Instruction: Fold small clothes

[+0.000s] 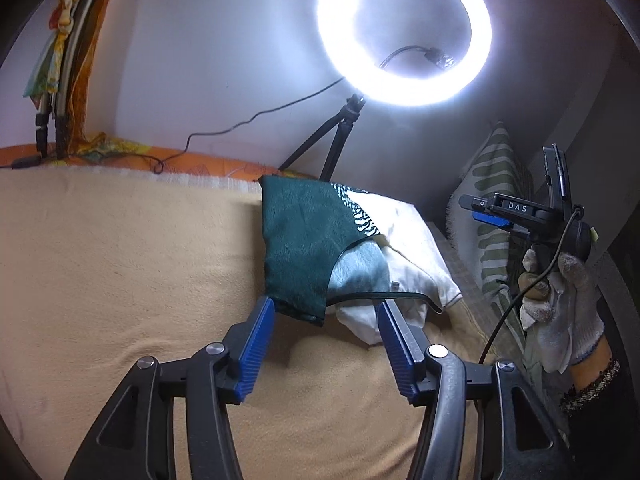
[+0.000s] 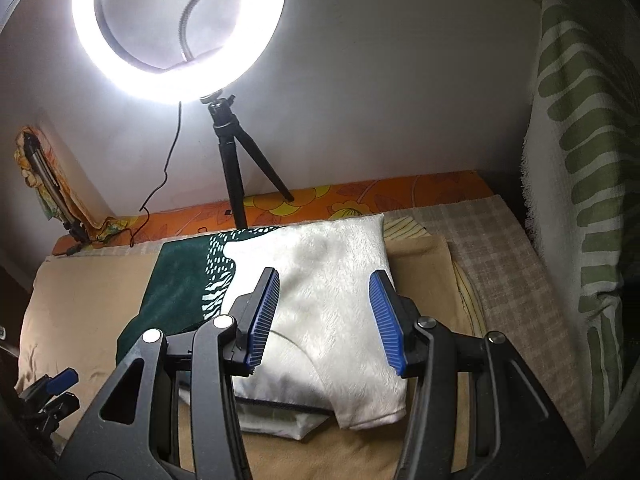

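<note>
Both the left gripper (image 1: 326, 310) and the right gripper (image 2: 324, 284) stand half open and hold nothing. The green and white garment (image 1: 320, 240) lies folded on the beige blanket (image 1: 120, 260), just before them.

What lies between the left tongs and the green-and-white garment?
Only bare beige blanket, seen in the left wrist view; the left tongs stand open just before the garment.
</note>
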